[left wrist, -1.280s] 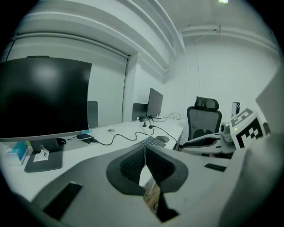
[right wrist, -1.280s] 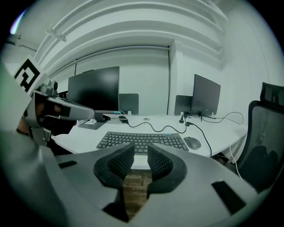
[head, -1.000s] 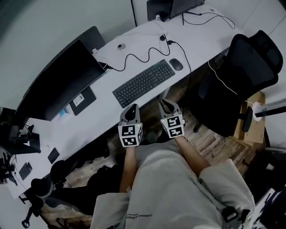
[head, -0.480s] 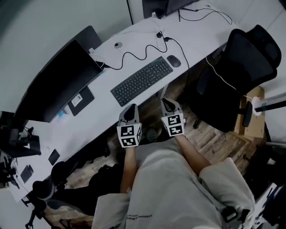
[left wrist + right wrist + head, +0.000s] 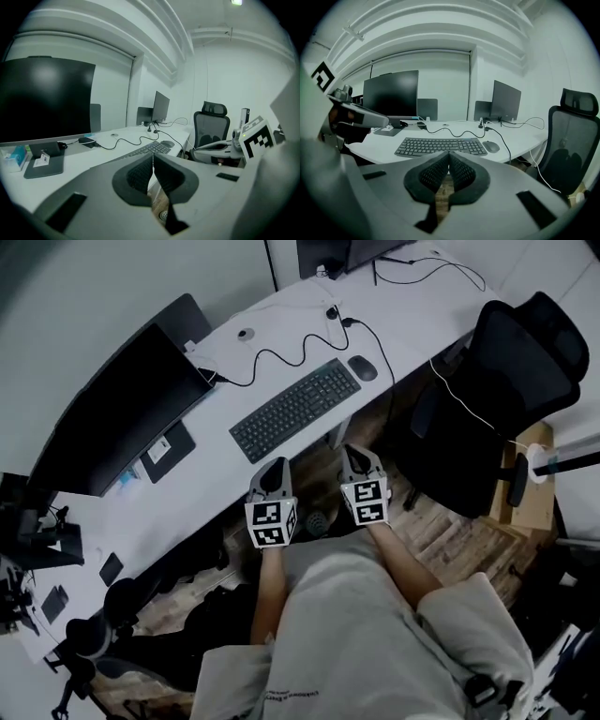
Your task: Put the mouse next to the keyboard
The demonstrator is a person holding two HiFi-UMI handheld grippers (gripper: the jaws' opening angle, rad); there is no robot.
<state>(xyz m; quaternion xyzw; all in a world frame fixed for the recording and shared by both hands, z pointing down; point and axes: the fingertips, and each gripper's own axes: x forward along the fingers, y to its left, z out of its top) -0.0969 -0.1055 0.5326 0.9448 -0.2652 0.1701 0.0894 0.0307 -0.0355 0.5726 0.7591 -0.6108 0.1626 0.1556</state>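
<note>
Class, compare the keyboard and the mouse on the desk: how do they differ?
The keyboard is a long flat slab of keys; the mouse is a smooth rounded oval. The keyboard is far larger than the mouse. The mouse sits just off the keyboard's right end, not touching it. Both are dark and rest on the white desk.

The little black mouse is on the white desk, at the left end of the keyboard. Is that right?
Not quite. The mouse is on the white desk, but it lies at the right end of the keyboard, not the left. The right gripper view shows this plainly.
</note>
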